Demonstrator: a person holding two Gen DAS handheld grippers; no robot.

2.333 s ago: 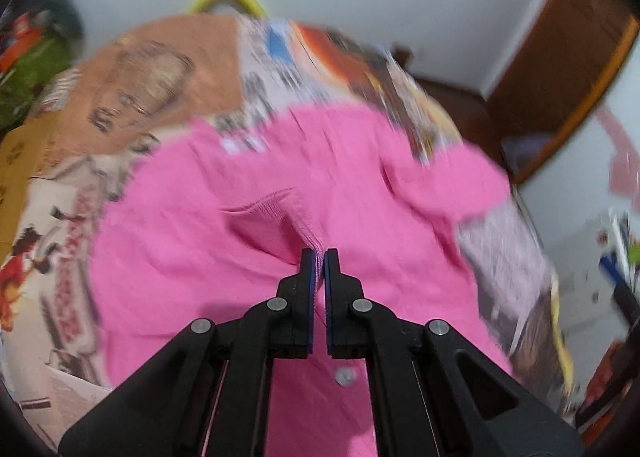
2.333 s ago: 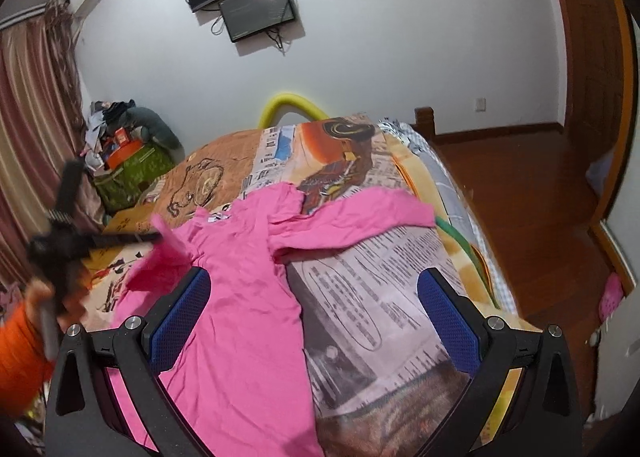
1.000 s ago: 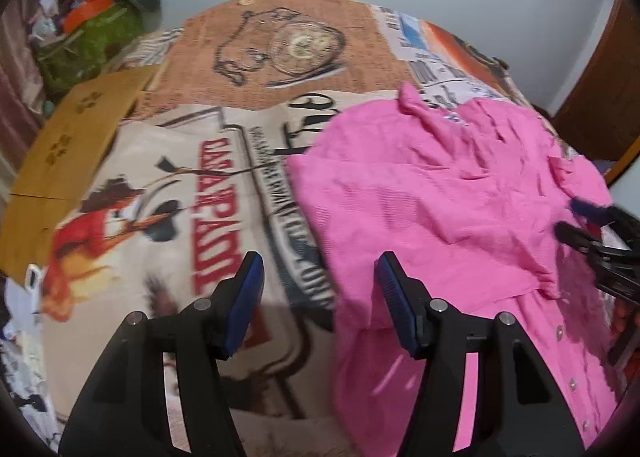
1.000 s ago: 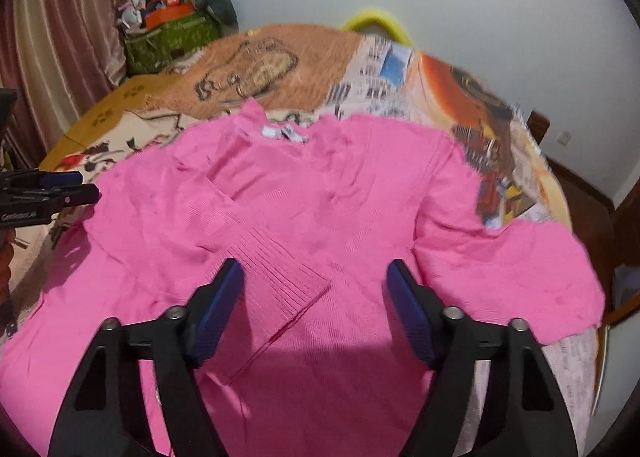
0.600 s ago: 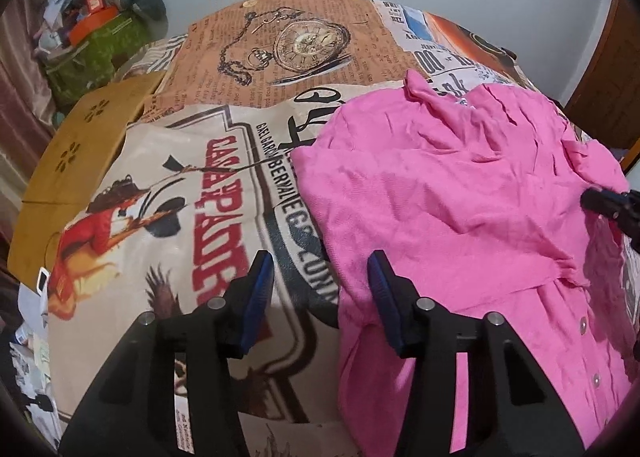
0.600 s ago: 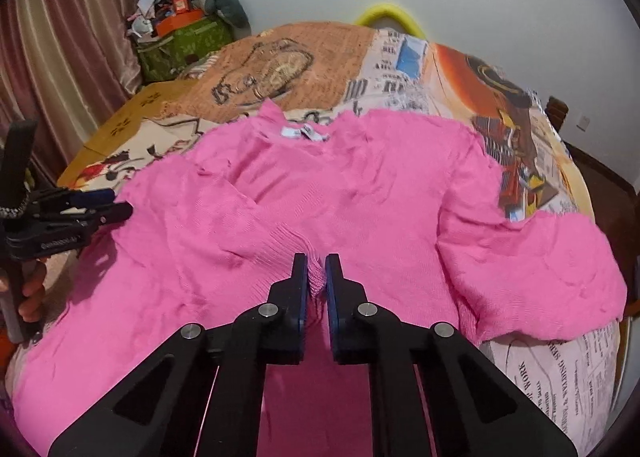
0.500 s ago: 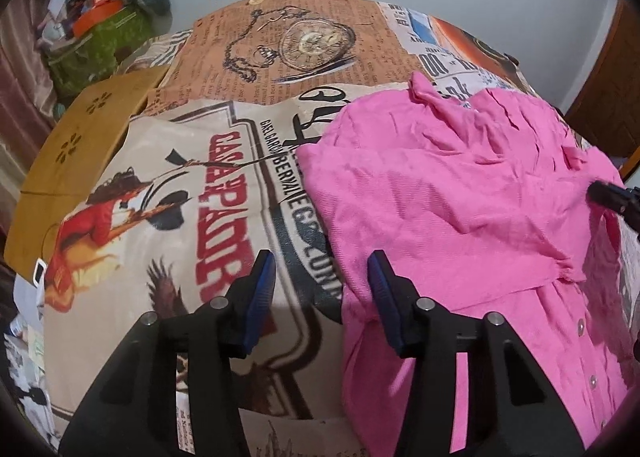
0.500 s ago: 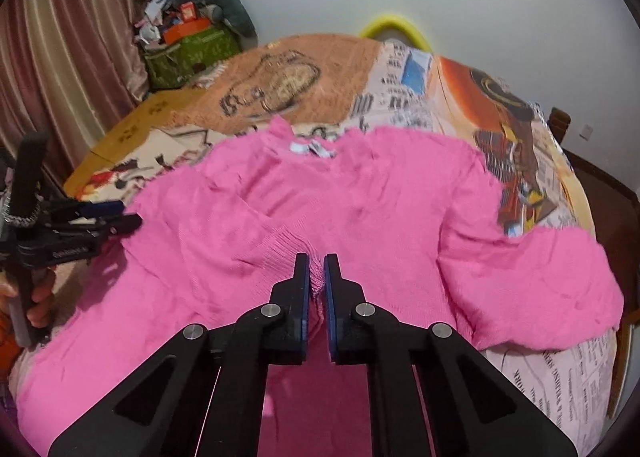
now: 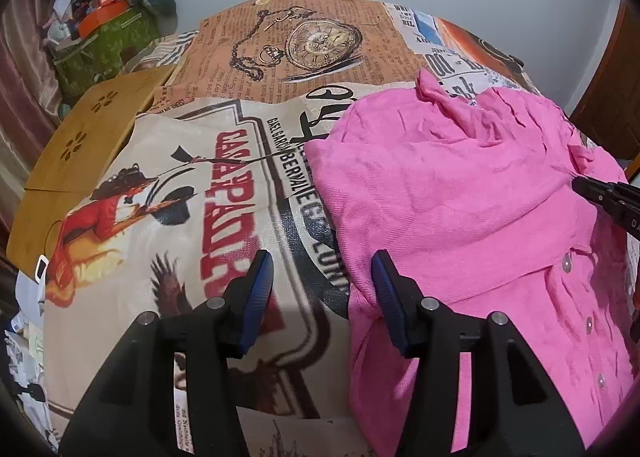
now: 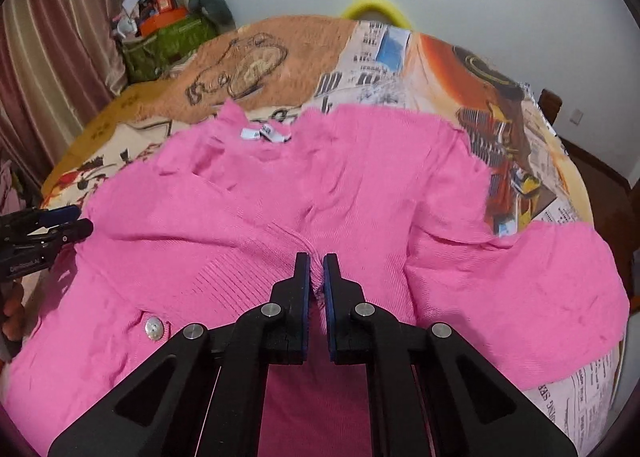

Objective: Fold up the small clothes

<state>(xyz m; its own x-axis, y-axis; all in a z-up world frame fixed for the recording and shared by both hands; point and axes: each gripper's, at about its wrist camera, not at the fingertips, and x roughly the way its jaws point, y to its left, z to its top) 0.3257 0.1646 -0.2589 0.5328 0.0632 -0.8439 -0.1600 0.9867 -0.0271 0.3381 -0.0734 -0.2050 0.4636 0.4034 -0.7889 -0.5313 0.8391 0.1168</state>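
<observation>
A bed (image 9: 168, 185) under a printed collage cover carries the pink cardigan (image 10: 360, 185); a green bag (image 10: 168, 41) of clutter stands far left by the curtain (image 10: 48, 37). Right gripper (image 10: 316, 269) is clamped on a ribbed fold, seemingly the left sleeve's cuff, at the cardigan's middle; left gripper (image 9: 322, 277) stands parted, its right finger at the cardigan's left edge, nothing held.
</observation>
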